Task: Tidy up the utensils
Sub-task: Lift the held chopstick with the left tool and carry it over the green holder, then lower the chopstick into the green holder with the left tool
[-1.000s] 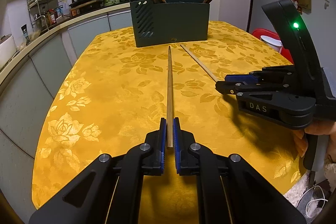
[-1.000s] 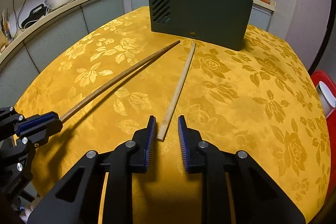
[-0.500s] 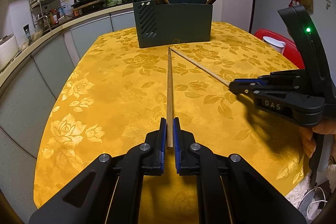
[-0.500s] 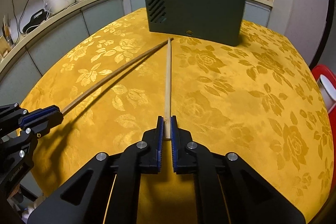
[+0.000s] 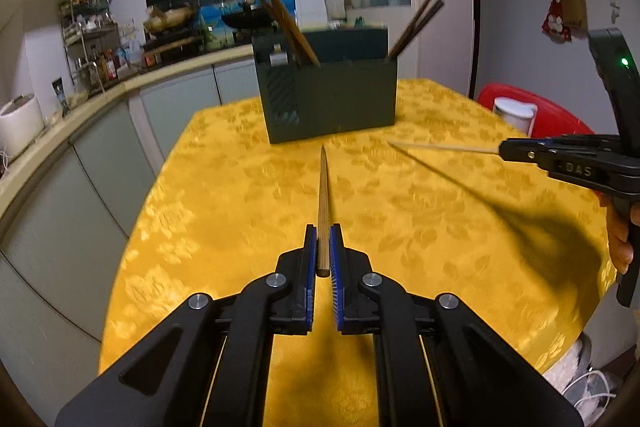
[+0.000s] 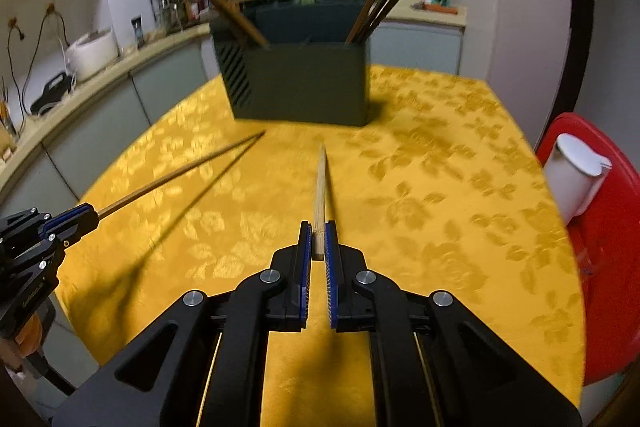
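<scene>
The left gripper is clamped on the butt of a darker chopstick, which juts straight ahead of it above the yellow tablecloth. The right gripper pinches a pale chopstick the same way, also lifted off the cloth. Beyond both tips stands the dark green utensil holder, with more chopsticks leaning in its two end compartments
</scene>
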Action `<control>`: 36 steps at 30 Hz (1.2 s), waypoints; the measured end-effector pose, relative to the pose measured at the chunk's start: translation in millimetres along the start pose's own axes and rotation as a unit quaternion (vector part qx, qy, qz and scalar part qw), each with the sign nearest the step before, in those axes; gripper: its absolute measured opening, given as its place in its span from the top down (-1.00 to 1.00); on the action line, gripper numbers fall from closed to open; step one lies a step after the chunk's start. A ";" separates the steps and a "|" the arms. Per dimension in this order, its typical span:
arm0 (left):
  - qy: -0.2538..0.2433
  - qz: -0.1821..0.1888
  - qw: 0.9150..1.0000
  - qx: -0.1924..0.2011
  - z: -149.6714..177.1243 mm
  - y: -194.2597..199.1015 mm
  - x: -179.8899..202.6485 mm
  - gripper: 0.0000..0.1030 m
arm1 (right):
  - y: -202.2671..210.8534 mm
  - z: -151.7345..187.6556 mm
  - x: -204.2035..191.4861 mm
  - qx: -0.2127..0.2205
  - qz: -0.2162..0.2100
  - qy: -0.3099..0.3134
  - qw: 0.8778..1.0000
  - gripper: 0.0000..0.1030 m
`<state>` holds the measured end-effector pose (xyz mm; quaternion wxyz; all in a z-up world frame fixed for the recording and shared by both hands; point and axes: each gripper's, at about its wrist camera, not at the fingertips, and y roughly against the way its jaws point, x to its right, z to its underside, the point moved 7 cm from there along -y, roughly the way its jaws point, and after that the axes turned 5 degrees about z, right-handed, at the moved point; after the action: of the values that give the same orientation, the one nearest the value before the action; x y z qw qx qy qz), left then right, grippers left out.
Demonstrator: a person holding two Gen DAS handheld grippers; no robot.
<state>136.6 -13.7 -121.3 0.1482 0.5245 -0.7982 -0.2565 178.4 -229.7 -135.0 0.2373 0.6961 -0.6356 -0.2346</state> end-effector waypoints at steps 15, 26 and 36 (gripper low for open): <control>-0.029 0.008 0.996 0.085 -101.6 38.4 11.6 0.88 | 52.9 -55.4 9.6 0.080 -0.026 -0.011 0.996 0.86; -0.042 0.016 0.995 0.090 -144.5 31.9 12.4 0.88 | 40.4 -85.7 6.3 0.075 -0.044 -0.017 0.996 0.86; -0.035 0.024 0.996 0.080 -174.2 13.3 10.2 0.88 | 24.6 -116.2 6.6 0.067 -0.046 -0.025 0.996 0.86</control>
<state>210.4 -63.1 29.5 0.0836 0.5062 -0.8333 -0.2061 233.0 -234.5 -29.3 0.1631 0.7329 -0.6229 -0.2197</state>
